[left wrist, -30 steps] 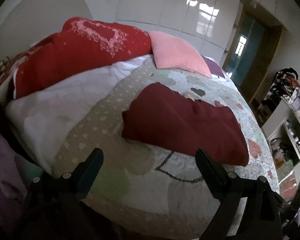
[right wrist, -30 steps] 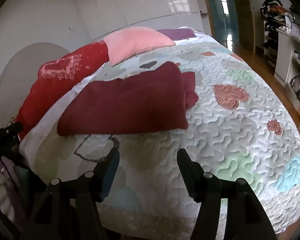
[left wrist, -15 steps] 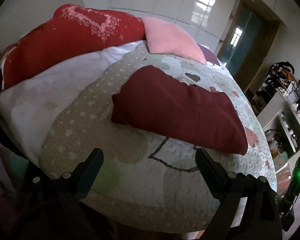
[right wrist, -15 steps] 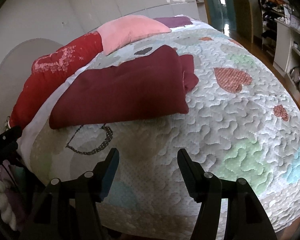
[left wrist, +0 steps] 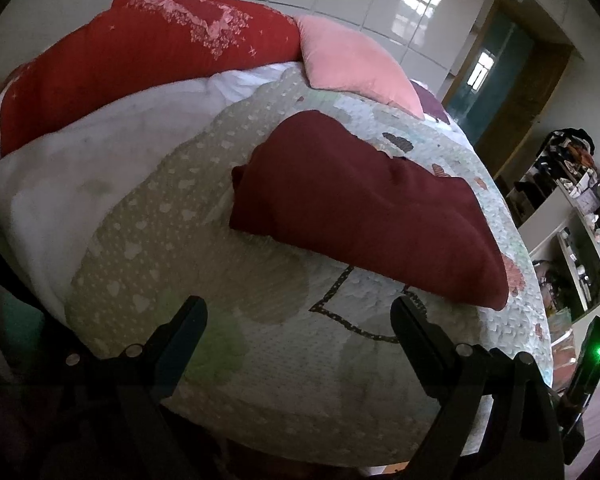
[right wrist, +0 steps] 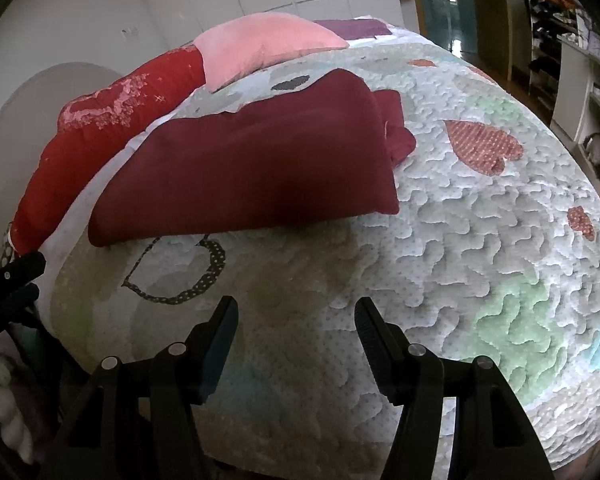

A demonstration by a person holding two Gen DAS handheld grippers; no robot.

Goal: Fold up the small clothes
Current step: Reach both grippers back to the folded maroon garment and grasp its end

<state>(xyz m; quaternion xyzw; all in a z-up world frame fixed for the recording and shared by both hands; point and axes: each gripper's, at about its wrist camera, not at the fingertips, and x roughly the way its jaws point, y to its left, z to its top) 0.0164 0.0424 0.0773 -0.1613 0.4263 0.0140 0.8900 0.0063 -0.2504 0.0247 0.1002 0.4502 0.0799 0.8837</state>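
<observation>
A dark red garment (left wrist: 364,204) lies folded flat on the quilted bed, also in the right wrist view (right wrist: 252,160). A bunched part of it sticks out at its far right edge (right wrist: 398,132). My left gripper (left wrist: 300,312) is open and empty, over the near edge of the bed, short of the garment. My right gripper (right wrist: 296,312) is open and empty, over the quilt just in front of the garment's near edge. The left gripper's tip also shows in the right wrist view (right wrist: 16,268).
The quilt (right wrist: 480,240) with heart patches covers the bed. A red pillow (left wrist: 140,60) and a pink pillow (left wrist: 352,64) lie at the head. White shelves (left wrist: 580,248) with clutter stand to the right, a doorway (left wrist: 496,76) beyond.
Both grippers have moved forward and a little lower toward the bed, so the garment appears larger. Both stay open; the garment has not moved.
</observation>
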